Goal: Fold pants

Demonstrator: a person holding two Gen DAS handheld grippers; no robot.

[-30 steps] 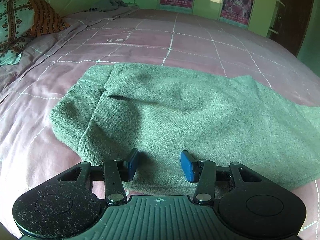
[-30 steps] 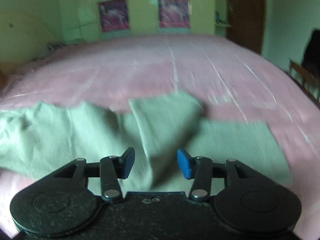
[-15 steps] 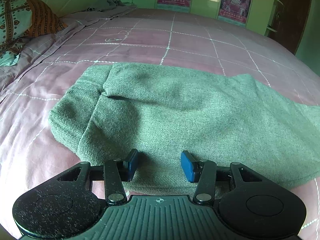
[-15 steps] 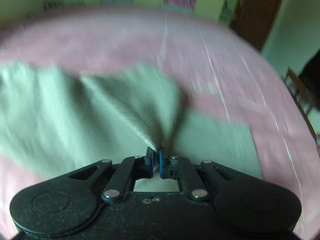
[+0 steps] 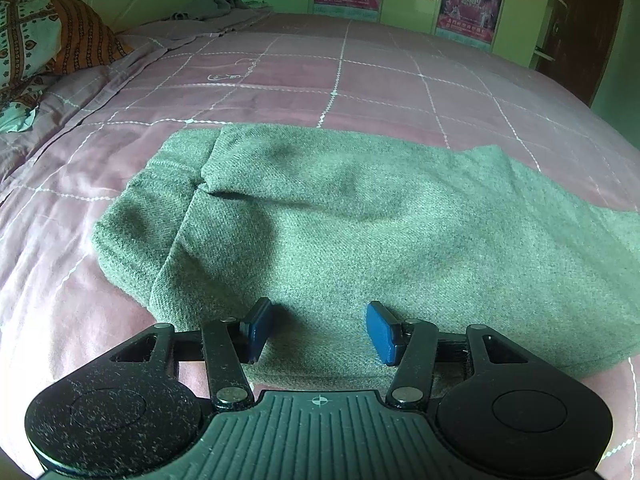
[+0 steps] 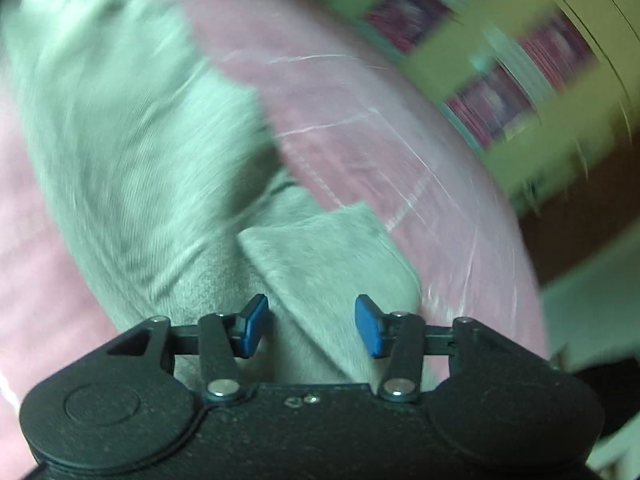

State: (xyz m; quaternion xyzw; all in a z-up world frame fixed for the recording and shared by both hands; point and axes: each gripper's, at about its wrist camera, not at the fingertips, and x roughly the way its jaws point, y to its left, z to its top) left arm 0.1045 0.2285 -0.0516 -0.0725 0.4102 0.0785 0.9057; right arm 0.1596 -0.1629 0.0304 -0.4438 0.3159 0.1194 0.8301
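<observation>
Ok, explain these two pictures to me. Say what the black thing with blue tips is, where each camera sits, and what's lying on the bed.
There is no robot here. A person holds a hand-operated gripper in each hand, and each carries a wide-angle camera looking forward along its two fingers. The black shape at the bottom of each picture is that tool; the blue tips are its finger pads.

The sharp picture is from the left gripper. It shows green pants lying on a pink checked bedspread, with patterned bedding at the far left. Its fingers are opening above the cloth, gripping nothing.

The blurred, tilted picture is from the right gripper. Its fingers are opening too, over a folded part of the pants, not pinching it.
</observation>
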